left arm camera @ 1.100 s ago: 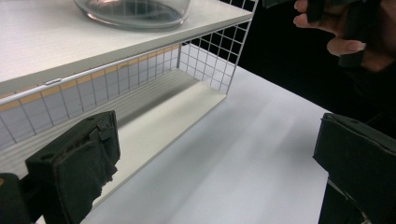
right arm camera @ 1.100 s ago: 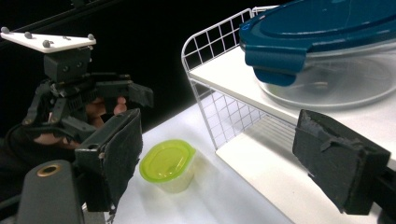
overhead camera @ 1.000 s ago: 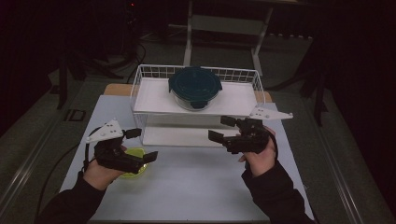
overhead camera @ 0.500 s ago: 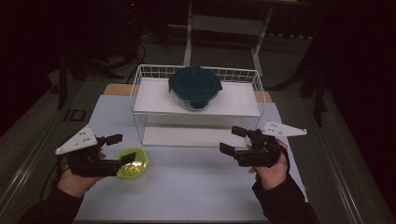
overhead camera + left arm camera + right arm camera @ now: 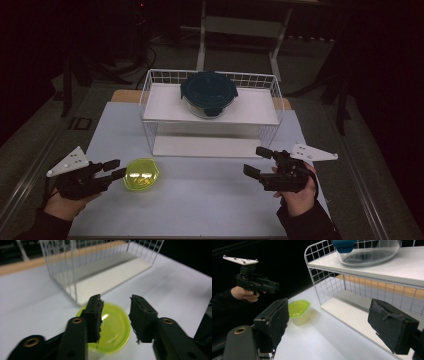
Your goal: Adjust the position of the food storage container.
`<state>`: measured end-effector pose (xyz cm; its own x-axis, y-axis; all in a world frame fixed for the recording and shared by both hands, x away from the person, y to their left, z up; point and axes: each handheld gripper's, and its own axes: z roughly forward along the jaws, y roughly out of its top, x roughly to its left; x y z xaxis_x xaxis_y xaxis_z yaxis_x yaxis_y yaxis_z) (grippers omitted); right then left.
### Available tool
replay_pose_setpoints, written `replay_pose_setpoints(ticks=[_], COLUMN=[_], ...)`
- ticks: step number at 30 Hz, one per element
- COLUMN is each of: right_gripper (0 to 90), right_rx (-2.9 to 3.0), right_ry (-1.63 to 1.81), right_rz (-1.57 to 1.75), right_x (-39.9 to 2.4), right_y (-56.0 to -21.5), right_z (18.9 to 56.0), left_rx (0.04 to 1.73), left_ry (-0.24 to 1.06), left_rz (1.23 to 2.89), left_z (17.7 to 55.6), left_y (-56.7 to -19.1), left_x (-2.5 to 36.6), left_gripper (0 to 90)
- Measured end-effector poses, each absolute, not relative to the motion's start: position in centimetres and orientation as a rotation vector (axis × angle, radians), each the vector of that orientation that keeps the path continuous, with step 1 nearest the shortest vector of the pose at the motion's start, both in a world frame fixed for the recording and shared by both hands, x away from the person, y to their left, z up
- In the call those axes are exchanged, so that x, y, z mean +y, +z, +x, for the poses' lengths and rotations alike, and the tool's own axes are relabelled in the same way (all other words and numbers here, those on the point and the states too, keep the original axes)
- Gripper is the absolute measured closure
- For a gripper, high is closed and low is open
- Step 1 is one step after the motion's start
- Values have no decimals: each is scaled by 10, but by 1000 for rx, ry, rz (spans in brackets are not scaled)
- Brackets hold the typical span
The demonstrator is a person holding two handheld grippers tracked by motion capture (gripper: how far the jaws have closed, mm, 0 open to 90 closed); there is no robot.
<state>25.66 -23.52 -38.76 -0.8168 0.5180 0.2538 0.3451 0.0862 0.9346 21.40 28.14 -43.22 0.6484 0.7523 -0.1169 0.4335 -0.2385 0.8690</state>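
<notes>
While the left gripper nears the yellow-green tub, this is how the scene reads.

Tub: the yellow-green tub [image 5: 142, 173] is a small lidded plastic container standing upright on the white table [image 5: 200, 200], just in front of the wire rack [image 5: 150, 100] and toward its left end.
Left gripper: the left gripper [image 5: 116, 169] points at the tub from its left; its jaws have just been closing, yet in the left gripper view [image 5: 115, 315] a gap shows between them, with the tub's lid beyond and below rather than clamped. Whether a tip touches the tub I cannot tell.
Right gripper: the right gripper [image 5: 258, 162] hovers well apart from the tub, near the rack's right end, jaws spread wide and holding nothing.
Rack: a glass bowl with a dark blue lid [image 5: 208, 92] sits on the upper shelf; the lower shelf looks bare.
Handling: the tub is probably light, thin-walled and smooth, so likely to slide on the table or flex under a hard squeeze.
Hold: across the body just under the lid rim, on two opposite sides, seems the safest spot.
</notes>
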Motion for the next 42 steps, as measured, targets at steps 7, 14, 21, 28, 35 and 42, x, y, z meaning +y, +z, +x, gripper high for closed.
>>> replay_pose_setpoints(ticks=[7, 14, 21, 28, 35, 42], right_gripper=[168, 168, 167, 167, 168, 168], right_rx=[2221, 2220, 2223, 2228, 2225, 2229], right_ry=[1820, 1827, 1833, 1827, 1828, 1826], right_rz=[900, 909, 905, 916, 919, 921], right_x=[-237, -240, -240, -240, -241, -241], right_y=[-395, -398, -399, -401, -401, -403], right_z=[252, 251, 249, 249, 250, 250], left_rx=[999, 1076, 1127, 1097, 1057, 1020], left_ry=[373, 341, 310, 291, 264, 247], left_rz=[1929, 1992, 2060, 2074, 2070, 2087], left_z=[217, 224, 237, 251, 256, 262], left_y=[-459, -487, -514, -528, -529, -529], left_x=[297, 305, 307, 302, 292, 274], left_gripper=[768, 878, 886, 886, 886, 886])
